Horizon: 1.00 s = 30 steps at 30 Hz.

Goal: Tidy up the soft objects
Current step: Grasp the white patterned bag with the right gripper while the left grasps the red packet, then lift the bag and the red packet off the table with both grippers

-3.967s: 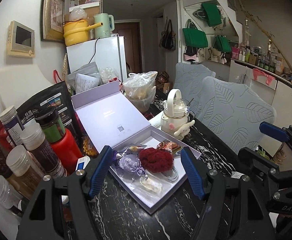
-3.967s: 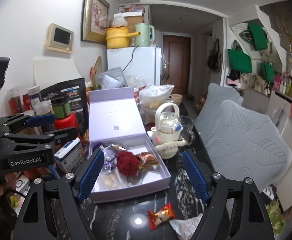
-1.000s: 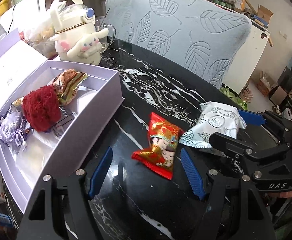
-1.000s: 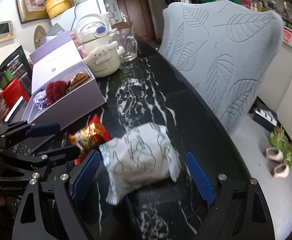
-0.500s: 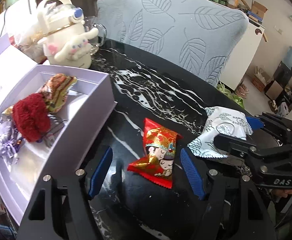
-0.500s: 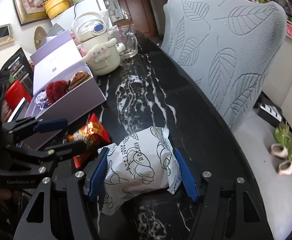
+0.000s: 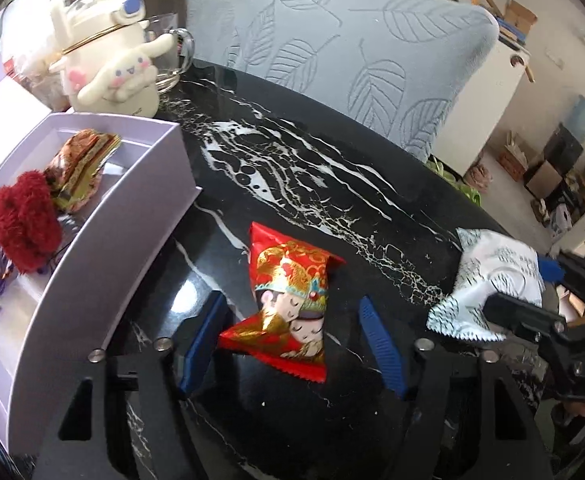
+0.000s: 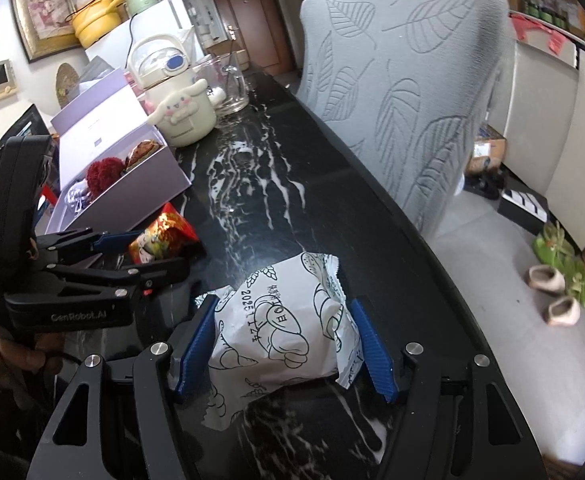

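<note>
While red foil candy packet with cartoon couple [image 7: 290, 300] lies flat on black marble table [image 7: 292, 184], between blue pads of my left gripper [image 7: 288, 344], jaws closing, pads not yet touching. I'd centre first, squeeze gently. My right gripper [image 8: 282, 346] pinches puffy white printed snack bag [image 8: 288, 332] at both sides. Open lilac box [image 7: 92, 240] sits left, well apart.
</note>
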Tool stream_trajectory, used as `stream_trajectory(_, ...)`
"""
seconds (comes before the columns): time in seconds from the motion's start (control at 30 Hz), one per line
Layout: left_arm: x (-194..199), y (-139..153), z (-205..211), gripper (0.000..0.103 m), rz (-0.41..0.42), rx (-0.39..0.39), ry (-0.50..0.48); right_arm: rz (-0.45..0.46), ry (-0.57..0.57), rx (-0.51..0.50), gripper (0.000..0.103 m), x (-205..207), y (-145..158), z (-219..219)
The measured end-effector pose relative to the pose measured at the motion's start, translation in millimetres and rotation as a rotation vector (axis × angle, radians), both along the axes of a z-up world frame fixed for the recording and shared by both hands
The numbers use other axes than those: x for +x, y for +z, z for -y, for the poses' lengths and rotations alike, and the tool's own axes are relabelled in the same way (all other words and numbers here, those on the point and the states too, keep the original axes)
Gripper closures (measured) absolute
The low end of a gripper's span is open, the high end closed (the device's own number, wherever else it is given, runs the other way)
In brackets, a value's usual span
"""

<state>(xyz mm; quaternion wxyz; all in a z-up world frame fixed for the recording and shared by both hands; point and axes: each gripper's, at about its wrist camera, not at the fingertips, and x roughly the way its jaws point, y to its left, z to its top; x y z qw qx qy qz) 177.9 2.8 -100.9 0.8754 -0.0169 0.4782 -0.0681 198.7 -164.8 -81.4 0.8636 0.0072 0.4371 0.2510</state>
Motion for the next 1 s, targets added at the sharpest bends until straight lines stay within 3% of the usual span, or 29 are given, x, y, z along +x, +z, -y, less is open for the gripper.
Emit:
stream_trajectory(0.1, -4.1, -0.1, 1.3, 0.056, -0.009, -0.007, 0.007, 0.003, -0.004, -0.002, 0.036, -6.0, 0.1, 4.0)
stream_trajectory(0.23, -12.7, 0.8, 4.9, 0.062, -0.008, -0.006, 0.019, 0.003, -0.001, 0.003, 0.036, -14.1, 0.3, 7.7)
stream_trajectory(1.0, -110.7, 4.8, 15.6, 0.064, -0.069, -0.041, -0.005, 0.006, 0.016, 0.012, 0.036, -66.3, 1.7, 11.6)
